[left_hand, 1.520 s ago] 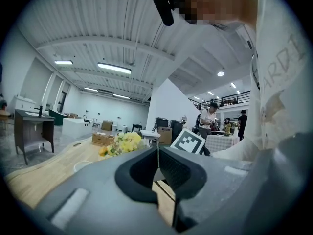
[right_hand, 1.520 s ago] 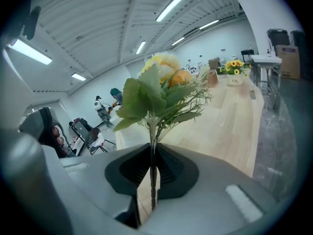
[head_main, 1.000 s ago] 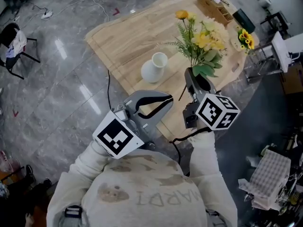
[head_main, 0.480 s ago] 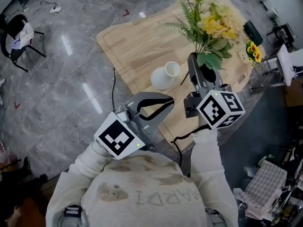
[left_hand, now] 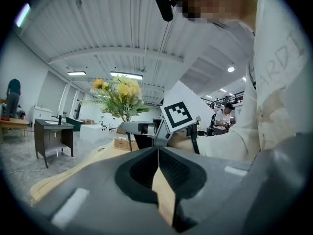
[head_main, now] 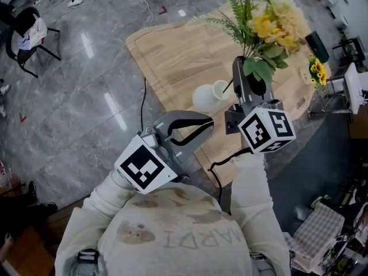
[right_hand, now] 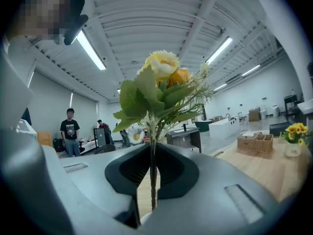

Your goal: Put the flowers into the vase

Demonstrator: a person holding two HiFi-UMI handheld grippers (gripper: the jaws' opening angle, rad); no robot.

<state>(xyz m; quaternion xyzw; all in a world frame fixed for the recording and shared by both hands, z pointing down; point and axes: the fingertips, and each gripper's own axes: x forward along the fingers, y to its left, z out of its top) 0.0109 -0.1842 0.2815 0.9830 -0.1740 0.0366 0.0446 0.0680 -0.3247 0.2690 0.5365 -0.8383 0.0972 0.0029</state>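
Right gripper (head_main: 242, 68): jaws clamped on the stems of the flowers (head_main: 267, 22), held upright. The white vase (head_main: 210, 96) stands on the wooden table (head_main: 172, 50), just beside this gripper. Left gripper (head_main: 208, 123): jaws closed together, holding nothing.

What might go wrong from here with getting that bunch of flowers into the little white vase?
1. The right gripper pinches only the thin stems, so the top-heavy flowers might swing or slip.
2. The mouth of the vase looks narrow. The vase stands unsteadied on the table, with the left gripper shut and away from it, so a missed stem could tip it over.
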